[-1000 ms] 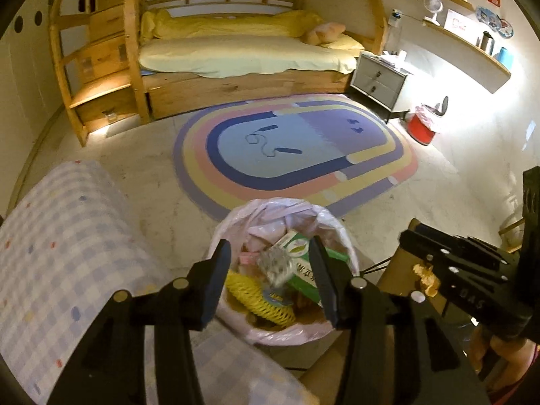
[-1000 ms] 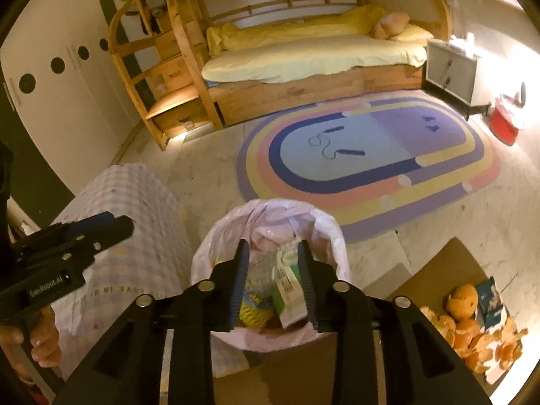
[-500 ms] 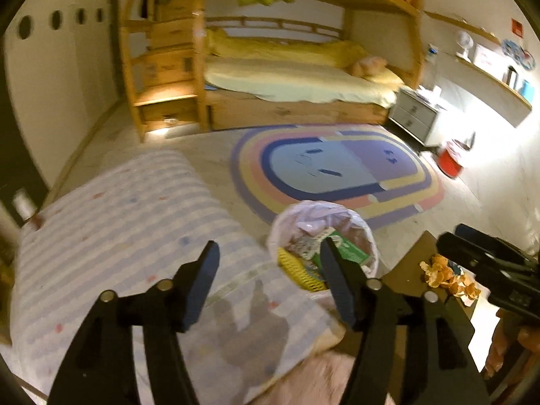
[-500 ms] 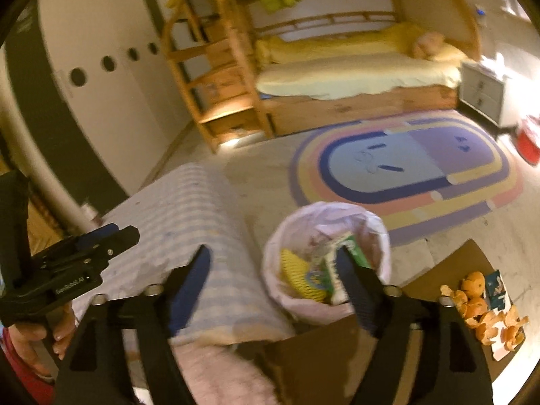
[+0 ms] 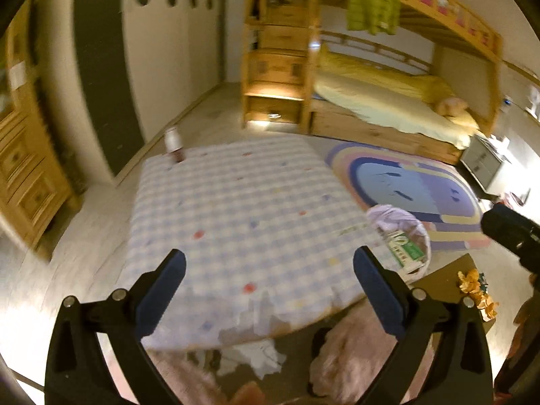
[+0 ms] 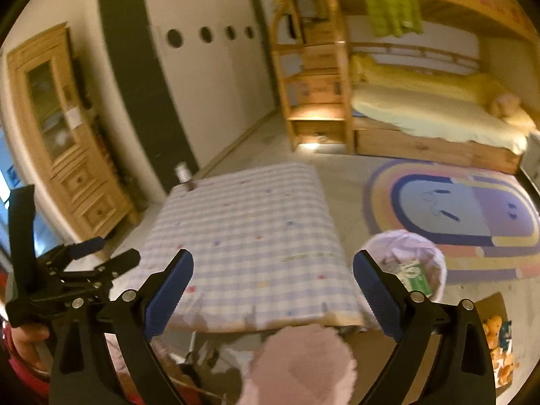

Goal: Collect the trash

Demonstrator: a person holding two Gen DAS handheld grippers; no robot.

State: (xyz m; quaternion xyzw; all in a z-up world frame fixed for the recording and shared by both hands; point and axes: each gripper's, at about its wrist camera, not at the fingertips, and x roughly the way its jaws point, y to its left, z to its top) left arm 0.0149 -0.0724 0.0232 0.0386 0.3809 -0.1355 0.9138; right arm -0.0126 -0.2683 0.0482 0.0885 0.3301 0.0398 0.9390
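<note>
The big checked table [image 5: 243,216] sits in front of you. The trash bin [image 6: 435,263] with its pale bag stands on the floor just past the table's right corner, and a green box [image 6: 416,275] lies inside it. A small bottle [image 5: 173,143] stands at the far left corner. Your left gripper [image 5: 270,287] has just been opening and is wide open, holding nothing. Your right gripper [image 6: 273,285] is wide open and empty too.

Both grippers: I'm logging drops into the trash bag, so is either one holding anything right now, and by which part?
Nothing is held: left gripper and right gripper both stand wide open and empty.
</note>
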